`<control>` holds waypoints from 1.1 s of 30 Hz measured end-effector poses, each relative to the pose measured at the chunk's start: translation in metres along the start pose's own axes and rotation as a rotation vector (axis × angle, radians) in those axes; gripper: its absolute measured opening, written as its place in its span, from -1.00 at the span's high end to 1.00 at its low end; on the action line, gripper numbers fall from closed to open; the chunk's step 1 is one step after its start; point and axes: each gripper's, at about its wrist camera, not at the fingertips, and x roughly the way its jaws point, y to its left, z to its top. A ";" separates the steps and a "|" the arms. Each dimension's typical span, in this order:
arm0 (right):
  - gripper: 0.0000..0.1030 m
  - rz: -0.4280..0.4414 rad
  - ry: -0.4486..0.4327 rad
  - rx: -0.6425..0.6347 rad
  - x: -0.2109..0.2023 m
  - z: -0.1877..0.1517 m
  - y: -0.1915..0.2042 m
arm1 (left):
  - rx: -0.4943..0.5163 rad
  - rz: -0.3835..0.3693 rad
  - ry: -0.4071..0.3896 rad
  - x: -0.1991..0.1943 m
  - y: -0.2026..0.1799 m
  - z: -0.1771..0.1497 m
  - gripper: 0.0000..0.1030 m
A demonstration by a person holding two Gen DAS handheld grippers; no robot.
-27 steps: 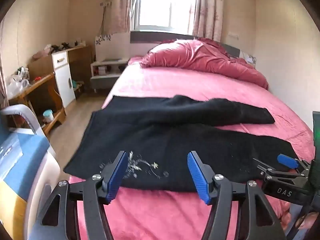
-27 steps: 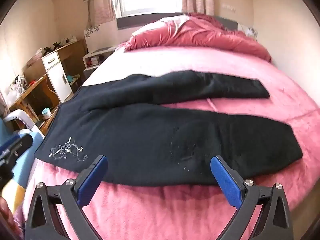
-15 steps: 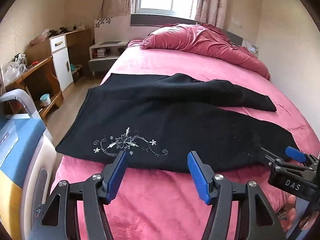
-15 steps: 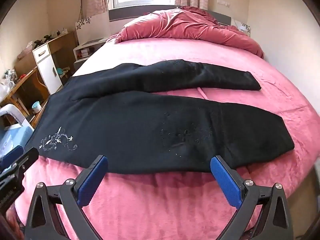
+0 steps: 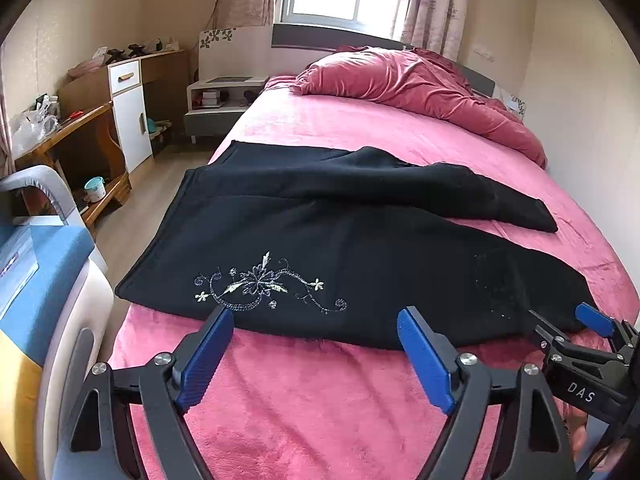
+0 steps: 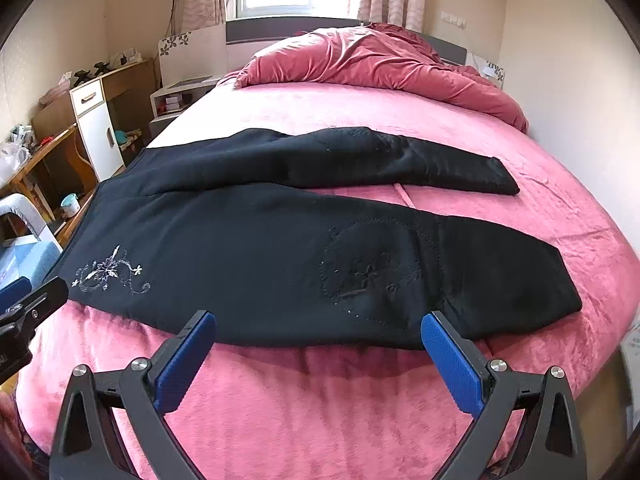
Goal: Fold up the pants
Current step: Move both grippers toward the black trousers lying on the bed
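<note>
the black pants (image 5: pixel 340 236) lie spread flat across the pink bed (image 5: pixel 320 400), waistband toward the left edge of the mattress and both legs running to the right. the near leg is the wider band; the far leg lies behind it, angled away so that a strip of pink cover shows between the two toward the cuffs. a pale floral embroidery (image 5: pixel 264 286) sits on the near hip; from the right wrist view the same embroidery (image 6: pixel 110 274) shows at the left of the garment.

my left gripper (image 5: pixel 316 356) hangs just short of the near hem, below the embroidery. its jaws stand wide apart with nothing between them. i cannot tell whether the blue pads touch the cover.

my right gripper (image 6: pixel 318 360) sits before the near leg, roughly at its knee section, jaws spread wide and holding nothing. the tip of that right gripper (image 5: pixel 592 320) also shows in the left wrist view, near the cuff end of the near leg.

a crumpled red quilt (image 6: pixel 380 64) lies at the head of the bed. a white cabinet (image 5: pixel 130 116) stands by the left wall.
</note>
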 end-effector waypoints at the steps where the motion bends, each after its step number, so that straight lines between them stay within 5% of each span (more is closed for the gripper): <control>1: -0.99 0.000 -0.002 -0.002 0.000 0.000 0.000 | -0.005 0.000 0.001 0.000 0.001 0.000 -0.67; 33: -0.99 -0.024 0.004 -0.023 0.006 -0.005 0.000 | -0.021 0.010 0.043 0.008 0.014 -0.011 -0.87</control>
